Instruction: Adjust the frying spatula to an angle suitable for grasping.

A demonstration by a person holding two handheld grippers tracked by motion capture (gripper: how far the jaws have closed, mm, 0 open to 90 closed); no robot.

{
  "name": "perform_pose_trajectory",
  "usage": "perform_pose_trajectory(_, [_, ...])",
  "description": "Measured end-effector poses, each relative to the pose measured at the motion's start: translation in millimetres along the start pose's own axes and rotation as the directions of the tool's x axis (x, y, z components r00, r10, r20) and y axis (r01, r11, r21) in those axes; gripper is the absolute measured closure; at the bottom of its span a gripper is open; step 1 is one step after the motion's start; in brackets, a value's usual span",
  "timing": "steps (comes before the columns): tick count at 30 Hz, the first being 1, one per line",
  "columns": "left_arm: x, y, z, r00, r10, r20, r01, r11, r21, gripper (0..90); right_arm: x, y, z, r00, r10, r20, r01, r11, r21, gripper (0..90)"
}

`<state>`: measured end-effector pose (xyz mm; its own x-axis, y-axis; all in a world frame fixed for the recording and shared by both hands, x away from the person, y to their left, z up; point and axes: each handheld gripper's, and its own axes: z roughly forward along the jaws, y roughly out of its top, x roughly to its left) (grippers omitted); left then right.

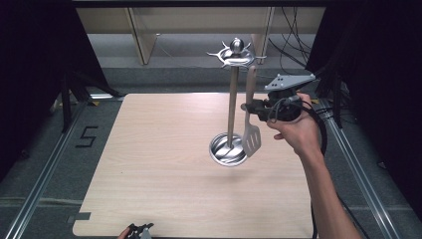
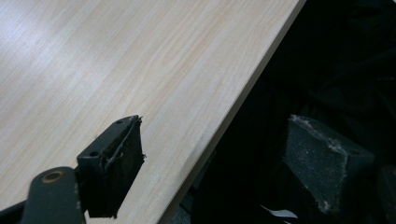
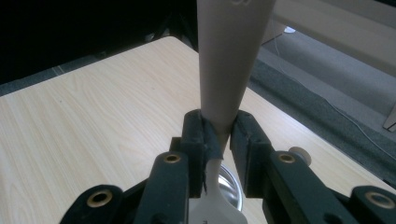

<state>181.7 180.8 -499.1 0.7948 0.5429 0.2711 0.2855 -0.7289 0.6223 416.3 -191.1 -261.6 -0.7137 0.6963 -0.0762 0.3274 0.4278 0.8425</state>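
Note:
A metal utensil stand (image 1: 231, 94) rises from a round steel base (image 1: 227, 150) at the table's middle right, with a ring of hooks (image 1: 236, 56) on top. A slotted spatula (image 1: 250, 117) hangs upright just right of the pole, its beige handle near the hooks and its head beside the base. My right gripper (image 1: 249, 106) is shut on the spatula's handle (image 3: 228, 70), which passes between the fingers (image 3: 196, 140). My left gripper (image 1: 139, 231) sits at the table's near edge, open, its fingers (image 2: 114, 163) wide apart with nothing between them.
The light wooden table (image 1: 164, 164) spreads left of the stand. Its edge (image 2: 243, 98) runs diagonally in the left gripper view, with dark floor beyond. Metal rails (image 1: 45, 174) flank the table, and cables (image 1: 293, 45) lie on the floor behind.

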Motion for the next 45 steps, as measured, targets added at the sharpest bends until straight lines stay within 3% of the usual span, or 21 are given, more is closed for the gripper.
perform_pose_trajectory(1, [0.0, 0.0, 0.2, 1.0000, 0.001, -0.005, -0.001, 1.0000, 0.001, 18.8, 0.6, 0.5, 0.4, 1.0000, 0.009, 0.001, -0.009, 1.000, 0.007, 76.3])
perform_pose_trajectory(2, [0.0, -0.1, 0.2, 1.0000, -0.001, -0.001, 0.001, 1.0000, 0.001, 18.8, -1.2, 1.2, 1.1, 0.9999, -0.015, 0.006, 0.015, 1.000, 0.005, 76.4])
perform_pose_trajectory(6, [0.0, -0.3, 1.2, 0.9999, -0.003, 0.016, 0.003, 1.0000, -0.001, 18.8, 0.4, 2.6, 3.4, 1.0000, 0.003, 0.001, -0.003, 1.000, 0.014, 76.3])
perform_pose_trajectory(7, [0.0, 0.0, 0.0, 1.0000, 0.001, -0.001, -0.001, 1.0000, 0.000, 18.8, 0.9, 3.6, 5.2, 1.0000, 0.000, 0.005, 0.000, 1.000, 0.014, 76.3])
perform_pose_trajectory(13, [0.0, -0.1, 0.0, 1.0000, -0.001, -0.005, 0.001, 1.0000, -0.001, 18.8, 0.4, 5.8, 8.2, 0.9998, -0.020, 0.006, 0.020, 1.000, 0.020, 76.2])
perform_pose_trajectory(17, [0.0, -0.1, 0.1, 1.0000, 0.001, -0.003, -0.001, 1.0000, 0.000, 18.8, 1.4, 5.7, 8.4, 1.0000, -0.004, 0.008, 0.004, 1.000, 0.024, 76.3])
perform_pose_trajectory(23, [-0.1, 0.0, 0.0, 1.0000, 0.001, -0.004, -0.001, 1.0000, 0.000, 18.8, 2.8, 3.4, 7.8, 0.9998, 0.008, 0.016, -0.008, 1.000, 0.017, 76.1])
perform_pose_trajectory(26, [-0.1, 0.0, 0.0, 1.0000, 0.000, 0.002, 0.000, 1.0000, 0.001, 18.8, 3.2, 2.7, 9.0, 0.9997, -0.009, 0.024, 0.009, 1.000, -0.004, 76.0])
perform_pose_trajectory(34, [-0.1, 0.0, 0.0, 1.0000, 0.003, -0.005, -0.003, 1.0000, 0.002, 18.8, 6.9, 1.6, 8.2, 0.9999, 0.007, 0.013, -0.007, 1.000, 0.007, 75.4])
perform_pose_trajectory(36, [-0.2, 0.1, 0.0, 1.0000, 0.003, -0.004, -0.003, 1.0000, 0.001, 18.8, 5.6, 0.6, 8.2, 0.9999, -0.014, 0.004, 0.014, 1.000, -0.011, 74.9])
perform_pose_trajectory(39, [-0.4, -0.1, 0.1, 1.0000, 0.000, 0.003, 0.000, 1.0000, 0.001, 18.8, 7.4, -0.6, 6.5, 0.9999, 0.011, -0.002, -0.011, 1.000, -0.014, 73.4])
perform_pose_trajectory(42, [-0.3, 0.1, 0.0, 1.0000, 0.001, 0.003, -0.001, 1.0000, 0.001, 18.8, 6.3, -1.0, 5.0, 1.0000, -0.010, 0.000, 0.010, 1.000, -0.019, 72.3])
perform_pose_trajectory(45, [-0.6, 0.0, 0.8, 1.0000, 0.002, -0.007, -0.002, 1.0000, 0.001, 18.8, 7.7, -1.8, 3.3, 0.9999, 0.012, -0.001, -0.012, 1.000, -0.018, 69.7])
